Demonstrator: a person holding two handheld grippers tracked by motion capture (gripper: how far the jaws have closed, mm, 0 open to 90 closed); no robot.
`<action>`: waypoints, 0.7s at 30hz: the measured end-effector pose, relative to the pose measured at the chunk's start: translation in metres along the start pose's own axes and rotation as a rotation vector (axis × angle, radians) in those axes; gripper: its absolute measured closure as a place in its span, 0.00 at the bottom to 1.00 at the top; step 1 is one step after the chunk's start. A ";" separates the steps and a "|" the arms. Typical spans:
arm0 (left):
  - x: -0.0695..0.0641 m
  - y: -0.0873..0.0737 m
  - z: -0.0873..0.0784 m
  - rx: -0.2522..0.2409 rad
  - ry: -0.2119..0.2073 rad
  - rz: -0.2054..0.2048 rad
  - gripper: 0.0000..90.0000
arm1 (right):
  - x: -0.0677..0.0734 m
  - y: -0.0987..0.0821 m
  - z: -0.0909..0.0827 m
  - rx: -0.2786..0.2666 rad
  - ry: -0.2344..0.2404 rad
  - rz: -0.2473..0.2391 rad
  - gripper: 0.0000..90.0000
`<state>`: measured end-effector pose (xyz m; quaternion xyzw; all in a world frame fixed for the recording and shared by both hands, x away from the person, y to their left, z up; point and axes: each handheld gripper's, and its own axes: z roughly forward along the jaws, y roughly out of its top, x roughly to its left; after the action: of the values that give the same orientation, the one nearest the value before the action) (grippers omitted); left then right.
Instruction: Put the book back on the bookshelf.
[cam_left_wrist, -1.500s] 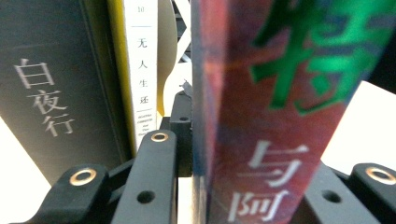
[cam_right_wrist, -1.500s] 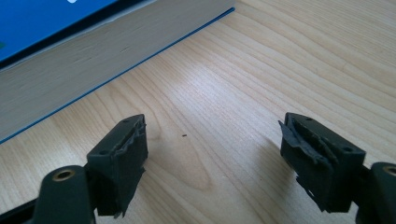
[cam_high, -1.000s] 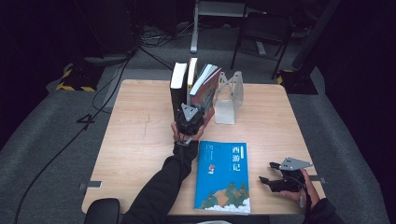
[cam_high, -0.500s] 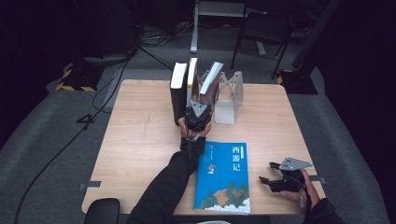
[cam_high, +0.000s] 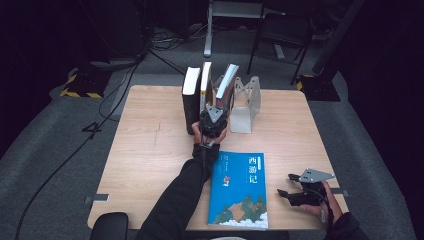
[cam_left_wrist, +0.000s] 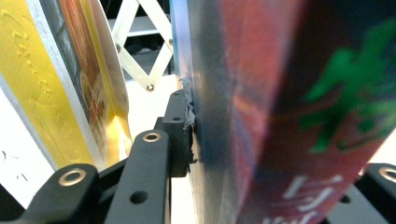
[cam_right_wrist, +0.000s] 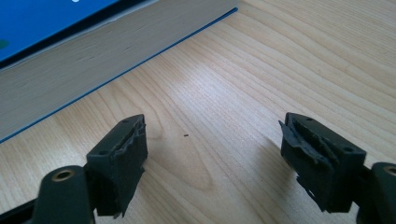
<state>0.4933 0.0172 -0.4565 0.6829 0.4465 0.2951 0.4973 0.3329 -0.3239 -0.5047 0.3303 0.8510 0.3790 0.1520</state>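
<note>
Three books stand at the table's back. A black book (cam_high: 191, 100) and a yellow one (cam_high: 205, 90) are upright; the third book (cam_high: 227, 82) leans right toward a white folding rack (cam_high: 247, 102). My left gripper (cam_high: 215, 106) reaches into that row, with the leaning book (cam_left_wrist: 280, 93) between its jaws. Those jaws have just been opening, though the left pad (cam_left_wrist: 184, 126) still lies against the cover. The yellow book (cam_left_wrist: 37, 93) stands just to its left. My right gripper (cam_high: 291, 186) rests open on the wood near the front right, nothing between its pads (cam_right_wrist: 123, 149).
A blue book (cam_high: 240, 187) lies flat at the front of the wooden table (cam_high: 150, 150), its page edge (cam_right_wrist: 93, 56) just left of my right gripper. Chairs, cables and a stand sit on the dark floor behind the table.
My left gripper shifted slightly to the right with the third book, which now leans farther from the yellow book toward the rack. The right gripper has not moved.
</note>
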 end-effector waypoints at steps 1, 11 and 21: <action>0.000 0.000 -0.001 0.005 -0.004 -0.007 0.75 | 0.000 0.000 0.000 0.000 0.000 0.000 0.25; 0.002 -0.013 -0.016 0.020 -0.055 0.018 0.72 | 0.000 0.000 0.000 0.000 0.000 0.000 0.25; -0.001 -0.024 -0.019 0.036 -0.050 -0.003 0.73 | 0.000 0.000 0.000 0.000 0.000 0.000 0.25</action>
<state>0.4689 0.0264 -0.4728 0.6983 0.4399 0.2692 0.4964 0.3327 -0.3239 -0.5047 0.3302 0.8510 0.3790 0.1518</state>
